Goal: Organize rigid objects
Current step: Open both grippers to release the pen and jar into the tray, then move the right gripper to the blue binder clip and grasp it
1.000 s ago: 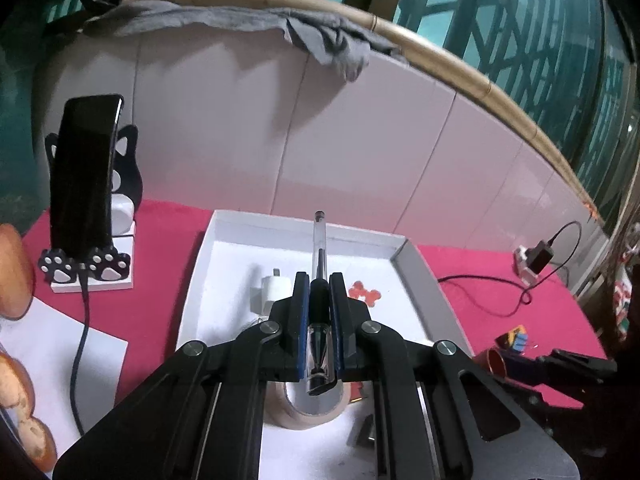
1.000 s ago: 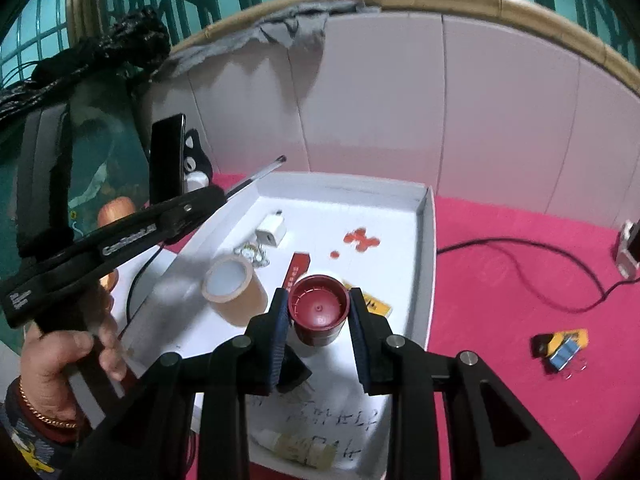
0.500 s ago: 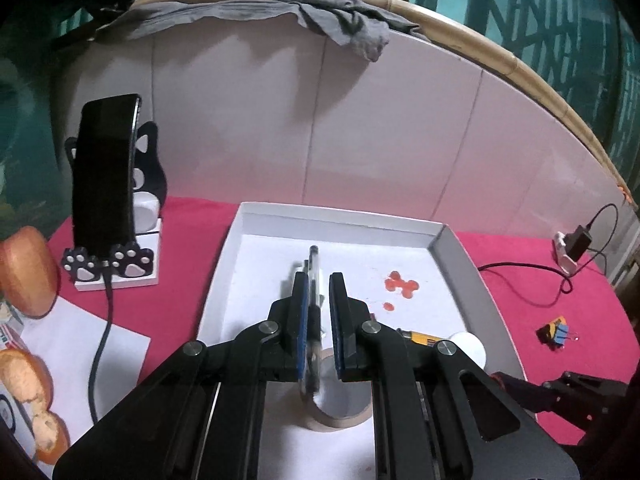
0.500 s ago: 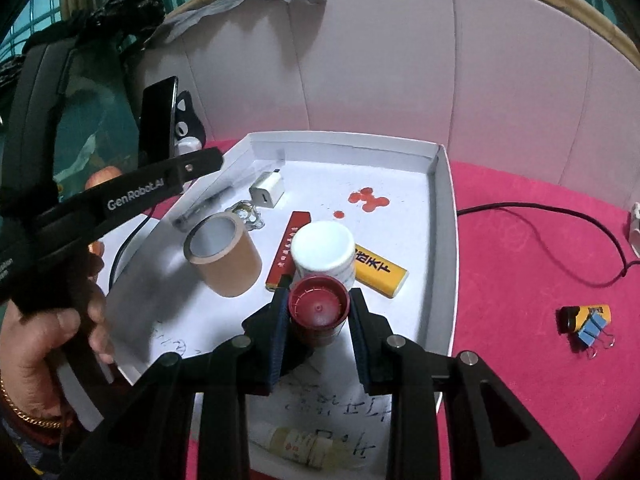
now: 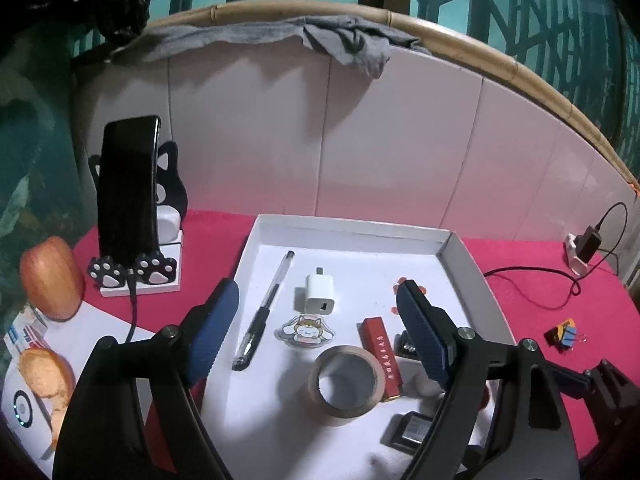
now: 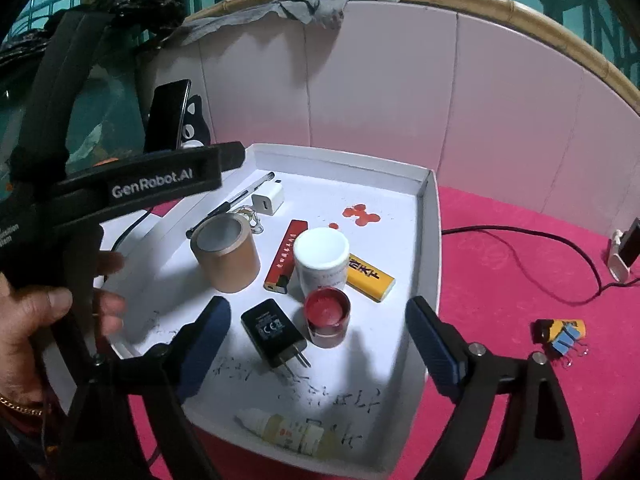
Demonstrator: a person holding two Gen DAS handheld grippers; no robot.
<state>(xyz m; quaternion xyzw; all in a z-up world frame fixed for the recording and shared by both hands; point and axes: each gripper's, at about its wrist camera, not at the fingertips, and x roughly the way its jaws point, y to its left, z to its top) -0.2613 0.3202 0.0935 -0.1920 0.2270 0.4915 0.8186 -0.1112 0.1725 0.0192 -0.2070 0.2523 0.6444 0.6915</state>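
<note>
A white tray (image 5: pixel 352 226) on the pink cloth holds several small items. The pen (image 5: pixel 266 310) lies free on the tray floor at its left side, and my left gripper (image 5: pixel 317 285) hovers above it, jaws opening wide with nothing pressed between them. The small red jar (image 6: pixel 327 316) stands upright in the tray beside a white bottle (image 6: pixel 321 258). It sits between the fingers of my right gripper (image 6: pixel 318 304), whose jaws are opening; the pads do not touch it.
The tray also holds a tape roll (image 6: pixel 226 256), a white charger (image 5: pixel 319 300), a black charger (image 6: pixel 274 330), two lighters and a dropper bottle (image 6: pixel 288 432). Binder clips (image 6: pixel 562 334) and a cable (image 5: pixel 532 280) lie on the cloth at right. A phone stand (image 5: pixel 128 188) is at left.
The left gripper has let go of the pen, which now lies in the tray. The right gripper has let go of the red jar, which now stands in the tray. Both jaws spread wide.
</note>
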